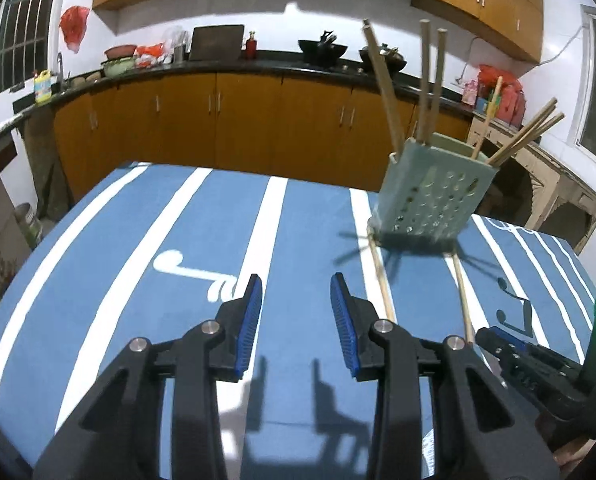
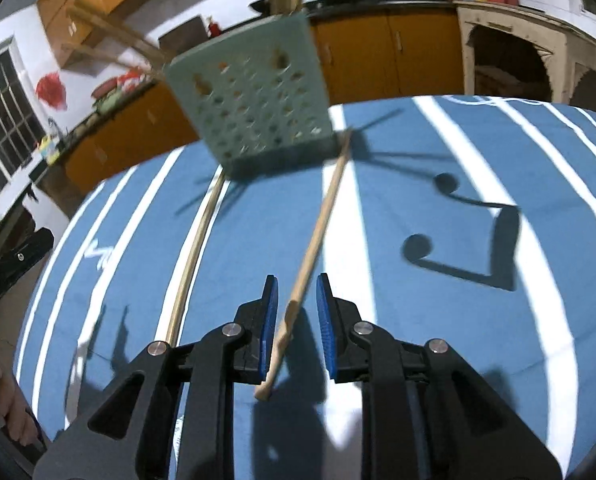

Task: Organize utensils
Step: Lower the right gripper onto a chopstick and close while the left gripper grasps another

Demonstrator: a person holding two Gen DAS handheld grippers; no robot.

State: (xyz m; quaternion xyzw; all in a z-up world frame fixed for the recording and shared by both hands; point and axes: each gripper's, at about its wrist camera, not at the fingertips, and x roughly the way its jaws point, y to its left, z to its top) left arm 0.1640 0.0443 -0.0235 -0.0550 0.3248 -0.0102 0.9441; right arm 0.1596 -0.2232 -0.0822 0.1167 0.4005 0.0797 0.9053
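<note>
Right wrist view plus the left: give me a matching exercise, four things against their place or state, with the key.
Things:
1. chopstick holder
2. right gripper
3. left gripper
4. second loose chopstick

States:
A. open, nothing between its jaws
B. lies on the tablecloth, no gripper around it
C. stands on the cloth with chopsticks in it
D. open, its jaws on either side of a loose chopstick

Pairs: 1-C, 2-D, 3-A, 4-B

Green perforated holder (image 1: 432, 196) upright, chopsticks inside; two chopsticks (image 2: 314, 240) lying beside.
</note>
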